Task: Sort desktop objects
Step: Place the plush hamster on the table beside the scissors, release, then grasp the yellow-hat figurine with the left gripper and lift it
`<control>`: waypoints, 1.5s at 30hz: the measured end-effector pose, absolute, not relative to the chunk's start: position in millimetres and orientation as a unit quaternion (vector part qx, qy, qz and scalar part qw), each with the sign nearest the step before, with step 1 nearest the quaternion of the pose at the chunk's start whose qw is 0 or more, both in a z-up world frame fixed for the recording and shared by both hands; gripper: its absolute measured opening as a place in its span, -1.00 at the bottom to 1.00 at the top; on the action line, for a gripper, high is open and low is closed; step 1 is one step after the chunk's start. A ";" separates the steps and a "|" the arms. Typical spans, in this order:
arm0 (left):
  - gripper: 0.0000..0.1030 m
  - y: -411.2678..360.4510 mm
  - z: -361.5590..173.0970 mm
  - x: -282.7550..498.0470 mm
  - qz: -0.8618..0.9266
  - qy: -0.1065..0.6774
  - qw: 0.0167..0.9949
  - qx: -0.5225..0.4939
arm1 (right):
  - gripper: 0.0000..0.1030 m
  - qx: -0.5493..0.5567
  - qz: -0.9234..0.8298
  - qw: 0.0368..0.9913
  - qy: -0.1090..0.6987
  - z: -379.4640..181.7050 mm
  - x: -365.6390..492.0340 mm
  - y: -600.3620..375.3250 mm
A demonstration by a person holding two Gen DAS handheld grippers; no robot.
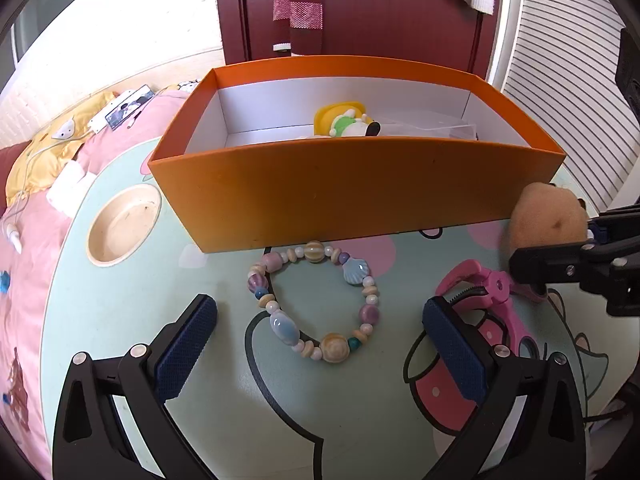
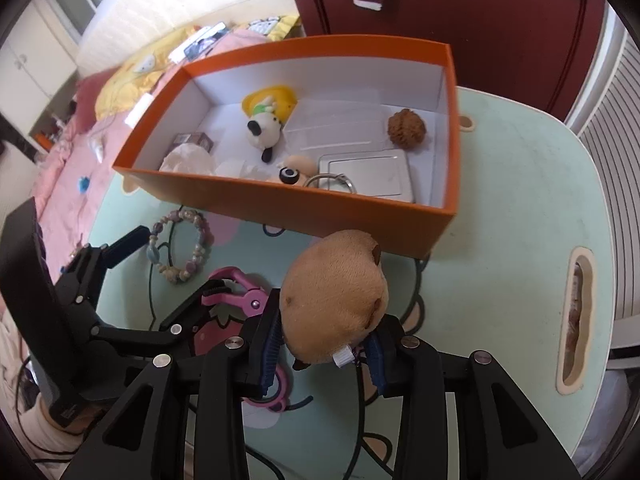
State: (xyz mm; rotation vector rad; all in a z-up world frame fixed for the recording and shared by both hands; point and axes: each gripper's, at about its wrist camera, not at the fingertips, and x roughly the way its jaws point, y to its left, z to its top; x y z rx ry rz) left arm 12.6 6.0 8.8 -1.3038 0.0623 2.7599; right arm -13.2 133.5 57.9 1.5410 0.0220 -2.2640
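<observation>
A beaded bracelet lies on the pale green table just in front of the orange box. My left gripper hangs open over it, one finger on each side and clear of the beads. A pink eyelash curler lies to the bracelet's right. My right gripper is shut on a tan plush toy, held above the table close to the front wall of the orange box. In the right wrist view the bracelet, the curler and the left gripper sit at the lower left.
The box holds a dog figure, a walnut, a metal tin, a clear case and other small items. The table has a round recess and a slot. A bed with pink bedding lies left, a dark red door behind.
</observation>
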 end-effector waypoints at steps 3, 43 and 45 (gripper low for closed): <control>0.99 4.5 9.6 13.8 0.900 0.028 0.056 -0.431 | -0.16 0.541 -0.814 0.209 -0.007 61.3 -12.7 135.5; 0.20 40.4 30.3 -159.5 0.783 0.124 0.149 -0.591 | 0.13 0.450 -0.828 0.265 -0.205 91.0 7.9 219.4; -0.05 44.1 30.6 -156.0 0.778 0.148 0.149 -0.592 | 0.13 0.451 -0.826 0.266 -0.207 90.3 9.0 220.2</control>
